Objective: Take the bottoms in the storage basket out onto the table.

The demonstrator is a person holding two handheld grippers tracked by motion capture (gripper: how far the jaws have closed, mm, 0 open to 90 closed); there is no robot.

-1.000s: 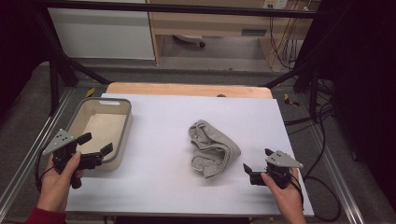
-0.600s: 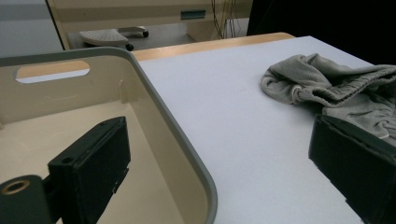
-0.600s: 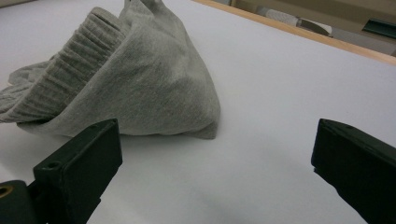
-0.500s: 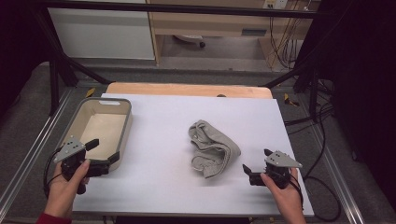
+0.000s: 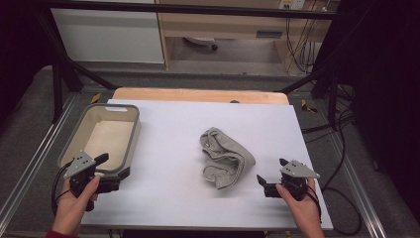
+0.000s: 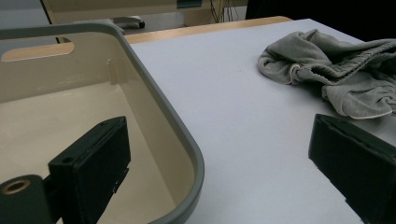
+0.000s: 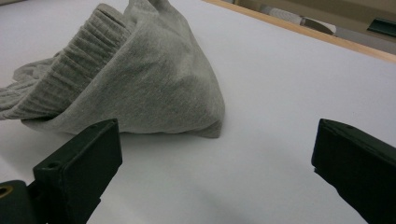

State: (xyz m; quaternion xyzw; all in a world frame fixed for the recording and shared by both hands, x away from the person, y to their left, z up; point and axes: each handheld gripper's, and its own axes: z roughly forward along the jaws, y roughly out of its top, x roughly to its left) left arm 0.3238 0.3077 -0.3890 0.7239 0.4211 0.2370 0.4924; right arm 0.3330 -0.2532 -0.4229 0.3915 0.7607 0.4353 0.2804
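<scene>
White table [image 5: 163,198], dark surroundings. Grey garment [image 5: 224,157] crumpled mid-table, untouched. Bin [image 5: 130,130] at left, nothing inside. Left gripper [image 5: 115,173] jaws apart over bin's near corner; right gripper [image 5: 265,183] jaws apart, near garment. Judgement: work not begun; grasp and transfer remain.

A white-topped table [image 5: 168,198] with a wooden far edge is carrying two things: a grey bin [image 5: 130,130] is sitting at its left, and a crumpled grey garment [image 5: 225,156] is lying near the middle.
</scene>
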